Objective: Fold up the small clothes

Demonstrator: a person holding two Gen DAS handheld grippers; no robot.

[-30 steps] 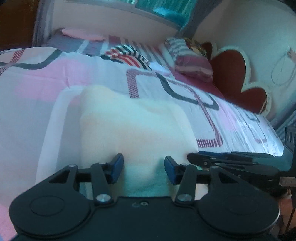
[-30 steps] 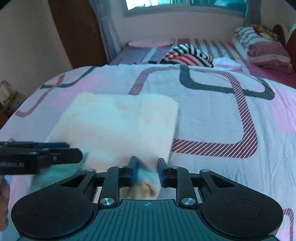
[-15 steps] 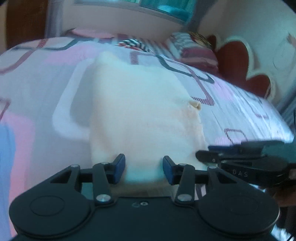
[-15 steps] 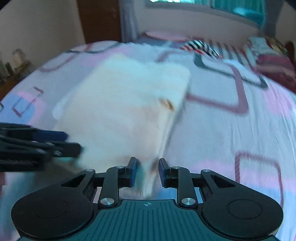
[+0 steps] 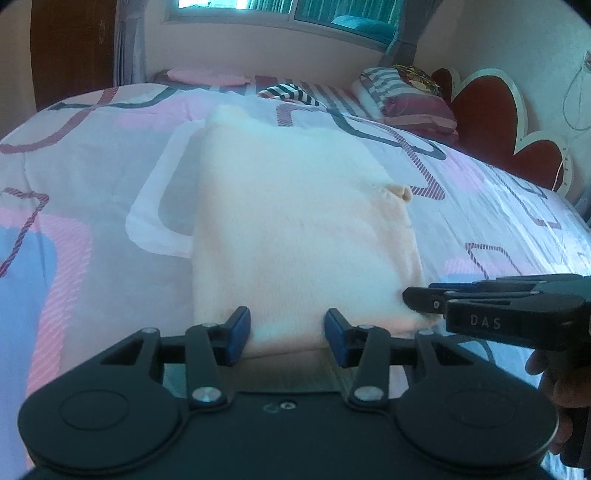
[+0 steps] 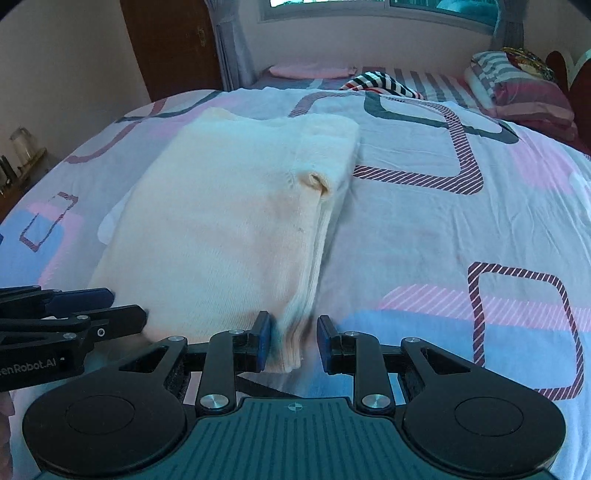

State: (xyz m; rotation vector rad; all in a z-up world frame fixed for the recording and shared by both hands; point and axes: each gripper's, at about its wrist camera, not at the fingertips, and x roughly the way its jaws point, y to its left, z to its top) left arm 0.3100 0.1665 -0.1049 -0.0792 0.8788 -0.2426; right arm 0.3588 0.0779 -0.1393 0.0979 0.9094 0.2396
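Dragged nearer along the patterned pink bedsheet: folded cream knitted garment, near edge pinched in left claw, corner clamped in narrower right claw. Probably repositioning before another fold.

Left wrist view: mounted just behind the left gripper, low over the near edge of the bed, tilted down and facing toward 12 o'clock, the window at the far end. Very near the cream folded garment, filling the centre. Right gripper entering at 3 o'clock.

Right wrist view: set behind the right gripper, same low downward tilt, same heading, garment shifted toward 10 o'clock, left gripper entering at 9 o'clock.

Shared: garment, bedspread, striped cloth, pillows, window.
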